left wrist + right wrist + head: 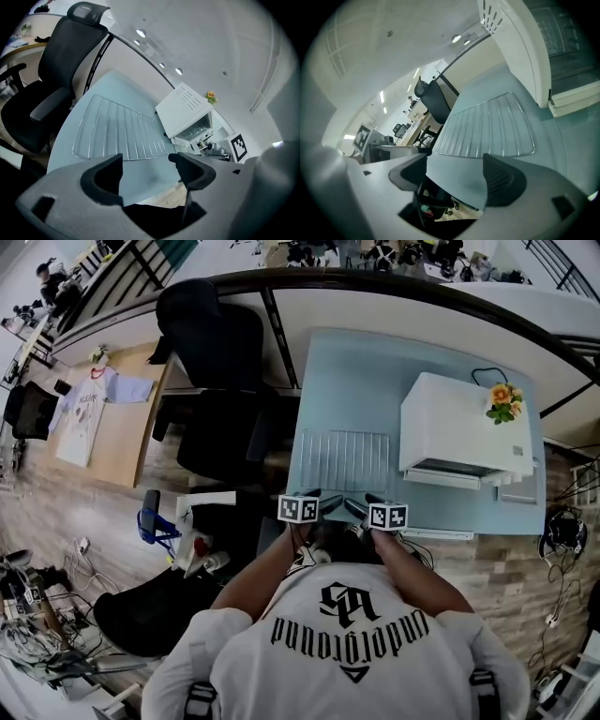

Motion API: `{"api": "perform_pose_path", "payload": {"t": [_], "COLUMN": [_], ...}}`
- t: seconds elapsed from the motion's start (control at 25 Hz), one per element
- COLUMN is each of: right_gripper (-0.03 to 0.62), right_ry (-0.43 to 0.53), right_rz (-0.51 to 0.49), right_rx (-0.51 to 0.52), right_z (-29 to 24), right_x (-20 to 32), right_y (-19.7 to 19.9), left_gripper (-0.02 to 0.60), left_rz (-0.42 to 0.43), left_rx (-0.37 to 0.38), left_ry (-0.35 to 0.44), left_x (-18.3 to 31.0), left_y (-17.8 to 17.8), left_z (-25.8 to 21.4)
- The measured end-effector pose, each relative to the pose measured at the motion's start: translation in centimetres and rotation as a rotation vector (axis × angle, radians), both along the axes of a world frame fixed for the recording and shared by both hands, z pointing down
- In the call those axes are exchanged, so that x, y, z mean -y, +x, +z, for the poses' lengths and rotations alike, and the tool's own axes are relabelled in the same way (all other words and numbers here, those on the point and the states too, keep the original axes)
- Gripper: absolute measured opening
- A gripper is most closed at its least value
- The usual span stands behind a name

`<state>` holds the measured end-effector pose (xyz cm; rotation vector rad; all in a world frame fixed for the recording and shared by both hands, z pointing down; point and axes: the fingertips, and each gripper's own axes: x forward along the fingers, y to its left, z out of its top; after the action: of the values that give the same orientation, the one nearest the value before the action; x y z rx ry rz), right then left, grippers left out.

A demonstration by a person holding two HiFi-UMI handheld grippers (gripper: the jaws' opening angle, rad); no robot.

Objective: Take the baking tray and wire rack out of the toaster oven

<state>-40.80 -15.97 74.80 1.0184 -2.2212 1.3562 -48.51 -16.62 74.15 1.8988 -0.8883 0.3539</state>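
Observation:
The wire rack lies flat on the pale blue table, left of the white toaster oven. The oven's door hangs open toward me. Both grippers hover side by side over the table's near edge, just short of the rack. My left gripper is open with nothing between its jaws, and so is my right gripper. The left gripper view has the rack ahead of the left gripper and the oven beyond. In the right gripper view, the rack lies ahead of the right gripper.
A flat grey rectangular piece lies by the oven's right front corner; I cannot tell what it is. Orange flowers sit on the oven. Black office chairs stand left of the table, and a wooden desk lies further left.

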Motion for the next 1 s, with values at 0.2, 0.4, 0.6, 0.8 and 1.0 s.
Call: {"api": "perform_pose_path", "payload": {"t": [0.2, 0.4, 0.6, 0.8, 1.0], "right_gripper": [0.357, 0.346, 0.324, 0.301, 0.267], "right_ry": [0.100, 0.227, 0.358, 0.520, 0.671], "right_rz": [0.008, -0.030, -0.047, -0.086, -0.105], "right_rx": [0.003, 0.013, 0.031, 0.018, -0.020], "right_z": [-3.5, -7.7, -12.5, -17.2, -21.3], "right_x": [0.4, -0.3, -1.3, -2.1, -2.6], "right_y": [-0.2, -0.6, -1.1, -1.5, -1.5], "left_gripper": [0.374, 0.359, 0.344, 0.322, 0.294], "left_rz": [0.018, 0.039, 0.040, 0.043, 0.059], "left_rx": [0.018, 0.037, 0.056, 0.095, 0.094], "left_ry": [0.102, 0.228, 0.356, 0.515, 0.647], "left_x": [0.1, -0.5, -1.3, -2.1, -3.0], "left_y": [-0.6, -1.1, -1.8, -2.3, -1.9], "left_z": [-3.2, -6.7, -10.4, -15.3, -19.8]}}
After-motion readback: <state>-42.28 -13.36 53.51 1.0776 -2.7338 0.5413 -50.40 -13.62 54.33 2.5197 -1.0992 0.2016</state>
